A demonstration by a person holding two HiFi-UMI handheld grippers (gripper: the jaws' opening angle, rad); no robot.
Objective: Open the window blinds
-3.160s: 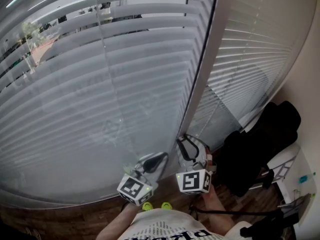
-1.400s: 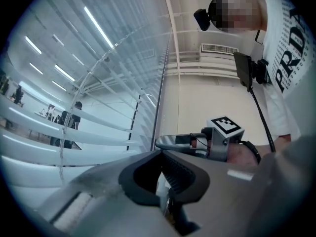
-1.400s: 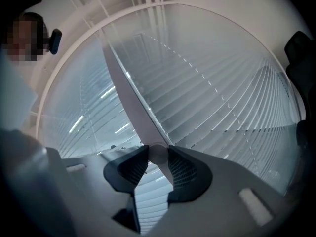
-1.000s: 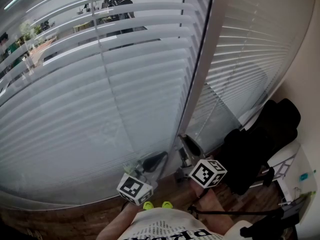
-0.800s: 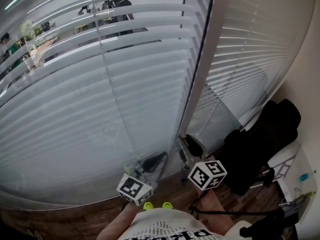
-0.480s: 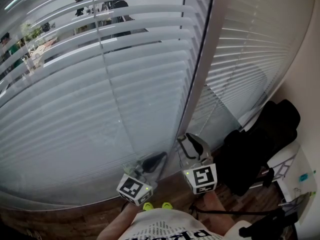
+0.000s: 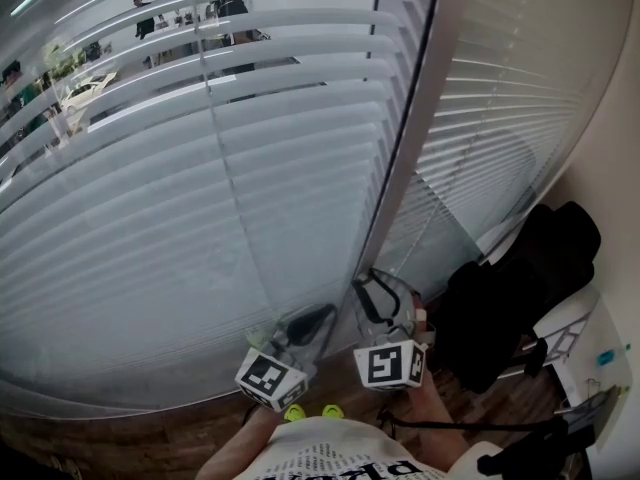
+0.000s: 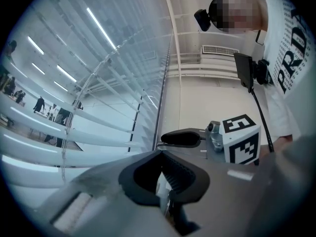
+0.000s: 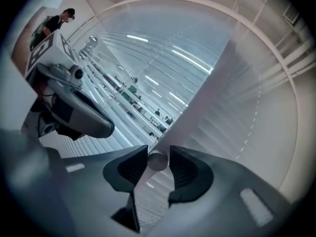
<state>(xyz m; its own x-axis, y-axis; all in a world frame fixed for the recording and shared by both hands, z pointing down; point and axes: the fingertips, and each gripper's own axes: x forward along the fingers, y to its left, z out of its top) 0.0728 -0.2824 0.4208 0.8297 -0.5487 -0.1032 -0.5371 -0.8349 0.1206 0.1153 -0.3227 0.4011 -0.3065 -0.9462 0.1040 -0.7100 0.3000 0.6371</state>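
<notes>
White slatted blinds [image 7: 200, 198] cover the window, with gaps between the upper slats showing an office beyond. My right gripper [image 7: 378, 286] points at the pale window post [image 7: 410, 148]. In the right gripper view its jaws [image 9: 158, 157] are shut on the round end of the clear blind wand [image 9: 158, 162], both pads touching it. They have just been opening slightly, with the wand still between them. My left gripper [image 7: 318, 317] sits just to its left, aimed at the blinds. Its jaws [image 8: 160, 154] are shut, and I see nothing clearly between them.
A second blind [image 7: 500, 138] hangs right of the post with a beaded cord [image 7: 430, 218]. A clear rod [image 8: 74, 120] hangs before the left blind. A black bag [image 7: 520, 298] and a white unit [image 7: 580, 333] stand at right on the wood floor [image 7: 150, 438].
My right gripper has rolled back from a tilted pose to upright, staying at the post. The left gripper has not moved.
</notes>
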